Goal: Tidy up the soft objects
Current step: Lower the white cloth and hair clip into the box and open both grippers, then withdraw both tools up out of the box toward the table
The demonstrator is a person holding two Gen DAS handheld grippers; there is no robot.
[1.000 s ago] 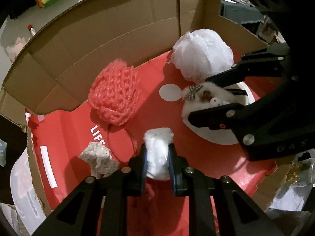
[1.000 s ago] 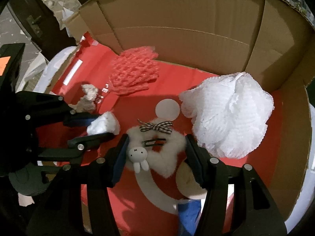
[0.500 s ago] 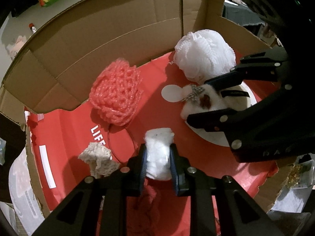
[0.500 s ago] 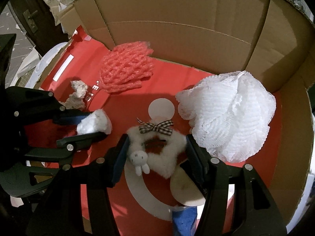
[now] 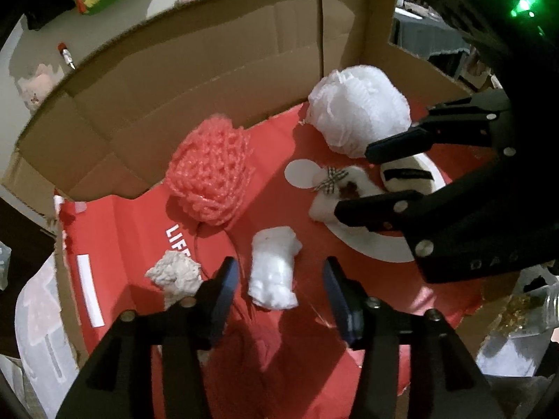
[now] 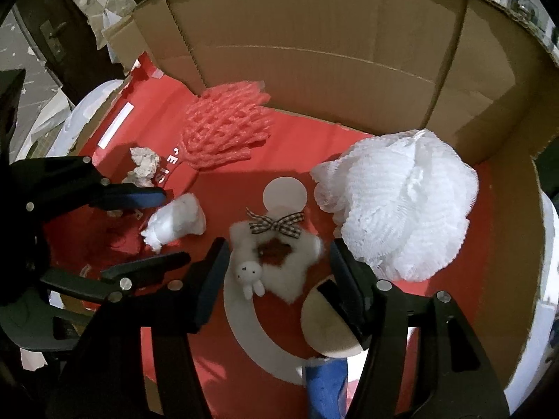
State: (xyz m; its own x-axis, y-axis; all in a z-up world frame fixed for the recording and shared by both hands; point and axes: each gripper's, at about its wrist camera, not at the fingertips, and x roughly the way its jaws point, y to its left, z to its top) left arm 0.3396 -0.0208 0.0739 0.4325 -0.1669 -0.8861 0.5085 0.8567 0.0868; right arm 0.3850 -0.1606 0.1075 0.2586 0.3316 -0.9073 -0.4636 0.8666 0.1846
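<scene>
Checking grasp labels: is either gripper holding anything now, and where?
Nothing is held. The left gripper has just been opening; the cotton wad lies free between its jaws. The right gripper straddles the fluffy hair clip without pressing it.

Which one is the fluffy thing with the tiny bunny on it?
Look inside the cardboard box, on its red floor. Left of the big white mesh puff lies a furry white ring. Only it has a checked bow and a tiny bunny.

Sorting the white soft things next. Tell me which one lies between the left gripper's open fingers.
The small white cotton wad, between the left gripper. Its jaws have just opened off it. The big mesh puff and furry bow piece lie farther off.
</scene>
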